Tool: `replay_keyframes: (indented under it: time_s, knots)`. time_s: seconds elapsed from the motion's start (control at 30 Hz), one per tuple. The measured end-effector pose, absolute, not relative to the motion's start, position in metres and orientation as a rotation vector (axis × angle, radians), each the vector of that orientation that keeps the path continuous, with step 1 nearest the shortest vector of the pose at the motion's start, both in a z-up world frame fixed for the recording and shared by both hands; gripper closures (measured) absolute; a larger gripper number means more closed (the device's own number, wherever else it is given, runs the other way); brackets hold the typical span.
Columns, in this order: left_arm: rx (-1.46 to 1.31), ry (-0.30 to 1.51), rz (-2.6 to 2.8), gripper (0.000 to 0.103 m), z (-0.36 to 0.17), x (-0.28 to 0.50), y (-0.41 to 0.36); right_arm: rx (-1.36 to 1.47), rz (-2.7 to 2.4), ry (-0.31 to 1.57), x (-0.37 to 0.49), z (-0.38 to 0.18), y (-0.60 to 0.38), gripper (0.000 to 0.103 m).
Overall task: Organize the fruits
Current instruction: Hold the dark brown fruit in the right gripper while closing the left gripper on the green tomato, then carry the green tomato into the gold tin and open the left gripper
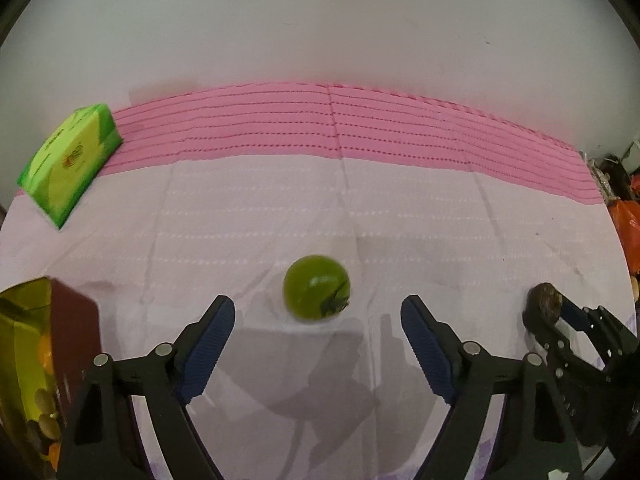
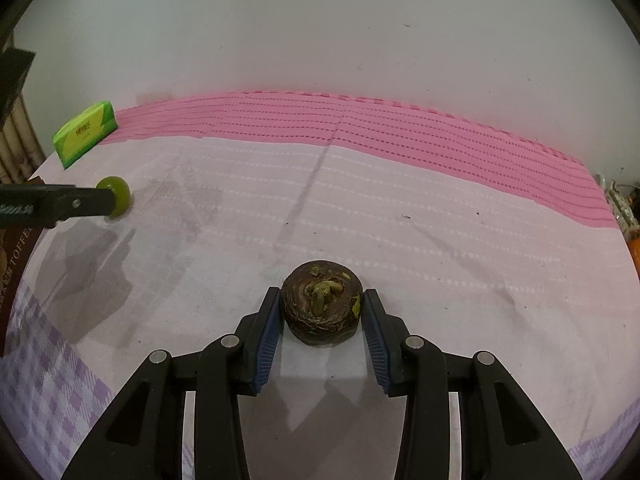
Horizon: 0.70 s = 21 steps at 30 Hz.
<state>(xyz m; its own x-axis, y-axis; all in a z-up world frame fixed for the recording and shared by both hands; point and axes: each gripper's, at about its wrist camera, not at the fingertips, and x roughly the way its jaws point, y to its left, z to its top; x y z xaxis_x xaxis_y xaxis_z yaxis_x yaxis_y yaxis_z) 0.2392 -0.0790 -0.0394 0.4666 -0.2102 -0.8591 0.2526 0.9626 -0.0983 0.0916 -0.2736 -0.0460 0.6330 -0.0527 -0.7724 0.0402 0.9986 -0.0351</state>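
Two hand-held grippers work a bench draped in a pale lilac cloth with a pink stitched band along its far edge, each lined up on a different piece of produce.

The left gripper stands wide, its blue ribbed pads well apart, with a small round green fruit with a dark stalk lying on the cloth just ahead of the fingertips and centred between them; nothing touches it yet. The spread suits a straddling approach, leaving room on both sides before closing.

The right gripper is narrow around a squat, dark brown, rough-skinned round fruit with a yellowish stem scar. Its pads sit at the fruit's two flanks, touching or very nearly so; whether they already press cannot be told. The fruit appears to rest on the cloth, its scarred face turned toward the camera.

At the left wrist view's lower left corner stands an open maroon carton with a yellow lining, holding orange and tan rounded items, likely the collection point for the fruit, which would explain why both grippers work close to it. A green and yellow tissue pack lies at the bench's far left, apart from the action.
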Motion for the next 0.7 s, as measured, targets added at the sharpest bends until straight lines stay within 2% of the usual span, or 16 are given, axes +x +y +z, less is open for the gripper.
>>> replay_keyframes:
  time_s: [0.07,0.13,0.27,0.37,0.43,0.7]
  knots:
    - [0.043,1.052,-0.287,0.025,-0.042,0.245,-0.081,-0.016,-0.053,0.884,0.092,-0.046,-0.273,0.062]
    - [0.039,1.062,-0.288,0.035,-0.045,0.25,-0.083,-0.015,-0.053,0.884,0.092,-0.046,-0.273,0.062]
    - [0.021,1.078,-0.293,0.044,-0.05,0.253,-0.087,-0.014,-0.052,0.884,0.091,-0.046,-0.274,0.061]
    - [0.021,1.09,-0.302,0.057,-0.051,0.252,-0.089,-0.013,-0.053,0.884,0.091,-0.046,-0.274,0.061]
    - [0.021,1.091,-0.305,0.069,-0.052,0.252,-0.089,-0.013,-0.053,0.884,0.091,-0.046,-0.274,0.061]
    - [0.033,1.105,-0.313,0.07,-0.052,0.233,-0.083,-0.013,-0.053,0.884,0.091,-0.046,-0.274,0.061]
